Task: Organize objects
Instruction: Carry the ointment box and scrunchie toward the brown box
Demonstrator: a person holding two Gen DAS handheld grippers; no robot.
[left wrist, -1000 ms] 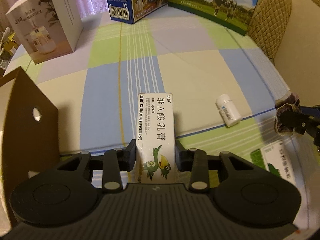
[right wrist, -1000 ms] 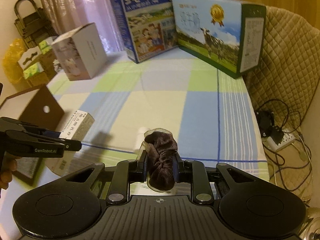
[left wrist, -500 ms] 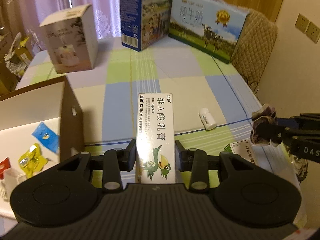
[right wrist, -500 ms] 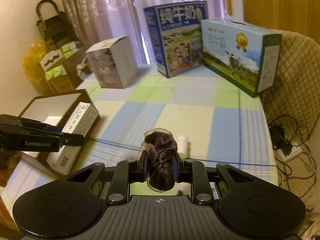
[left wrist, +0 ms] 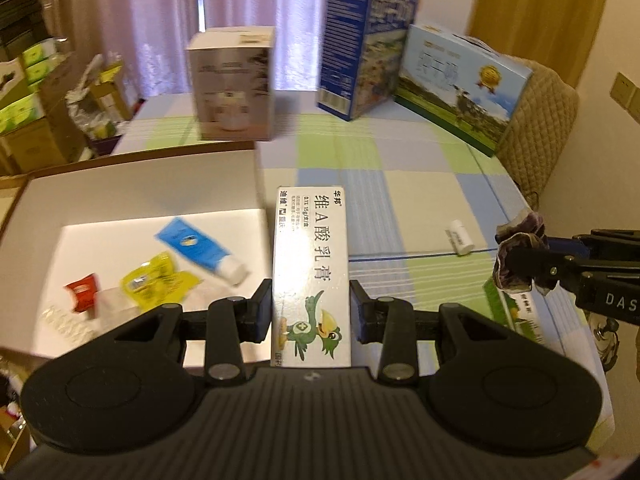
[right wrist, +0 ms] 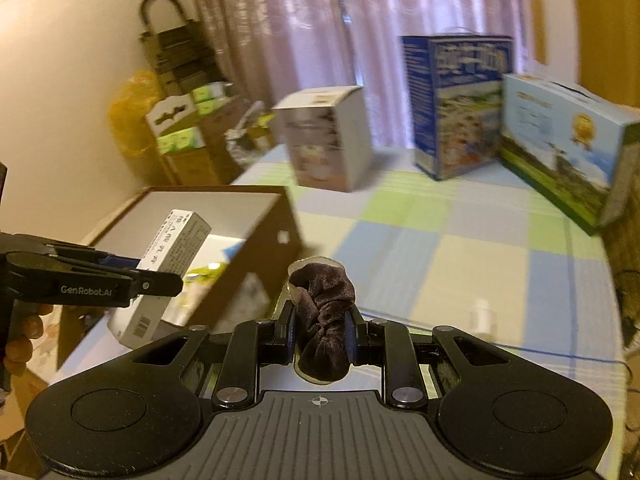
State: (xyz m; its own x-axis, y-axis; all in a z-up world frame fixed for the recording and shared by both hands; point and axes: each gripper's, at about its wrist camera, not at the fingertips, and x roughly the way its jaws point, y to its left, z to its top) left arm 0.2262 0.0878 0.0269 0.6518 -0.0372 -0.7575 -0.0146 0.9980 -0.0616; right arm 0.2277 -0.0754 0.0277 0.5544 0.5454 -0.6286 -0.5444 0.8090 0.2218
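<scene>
My left gripper (left wrist: 311, 312) is shut on a white ointment carton (left wrist: 311, 272) with a green bird print, held in the air beside the right wall of the open brown box (left wrist: 132, 200). The carton also shows in the right wrist view (right wrist: 168, 264), near the box (right wrist: 256, 240). My right gripper (right wrist: 320, 328) is shut on a dark brown velvet scrunchie (right wrist: 323, 308), held above the table's front right. In the left wrist view the scrunchie (left wrist: 518, 250) shows at the right. A small white bottle (left wrist: 460, 237) lies on the checked tablecloth.
In the box lie a blue tube (left wrist: 200, 250), a yellow packet (left wrist: 154, 284) and a red packet (left wrist: 84, 292). A green-and-white carton (left wrist: 516, 316) lies at the front right. A white carton (left wrist: 234, 84) and two milk cartons (left wrist: 366, 44) (left wrist: 460, 84) stand at the back.
Both grippers have risen and swung left toward the box. The box's inside now fills the left of the left wrist view. Both keep their hold.
</scene>
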